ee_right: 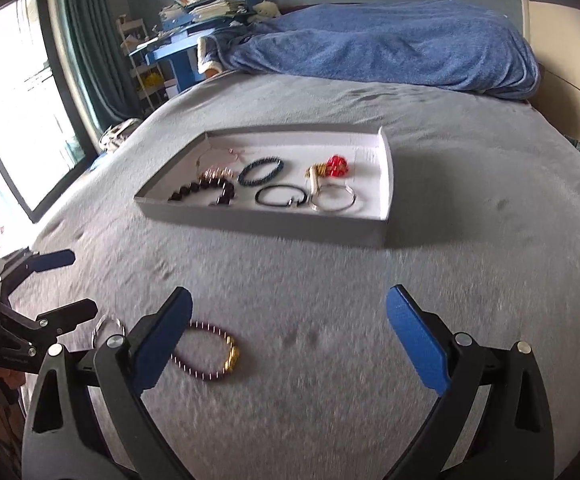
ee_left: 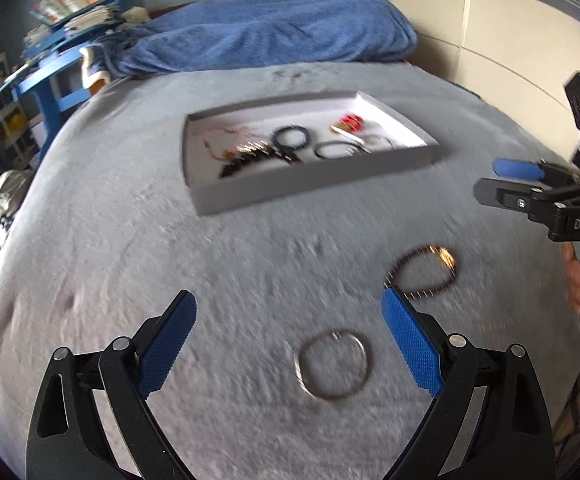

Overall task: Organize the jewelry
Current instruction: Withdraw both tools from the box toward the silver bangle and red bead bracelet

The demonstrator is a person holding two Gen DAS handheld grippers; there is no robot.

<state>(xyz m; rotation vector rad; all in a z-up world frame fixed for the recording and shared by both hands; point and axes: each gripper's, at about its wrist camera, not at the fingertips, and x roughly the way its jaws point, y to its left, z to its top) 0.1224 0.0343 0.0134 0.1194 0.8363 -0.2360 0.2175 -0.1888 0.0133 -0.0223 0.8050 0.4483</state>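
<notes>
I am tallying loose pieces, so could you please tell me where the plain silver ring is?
The silver ring lies on the grey blanket, outside the tray, between the open left claw fingers, left of the purple bead bracelet.

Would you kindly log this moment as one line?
left gripper: open, over silver ring | right gripper: open, empty | beaded bracelet: on bed | tray: holds jewelry
</notes>
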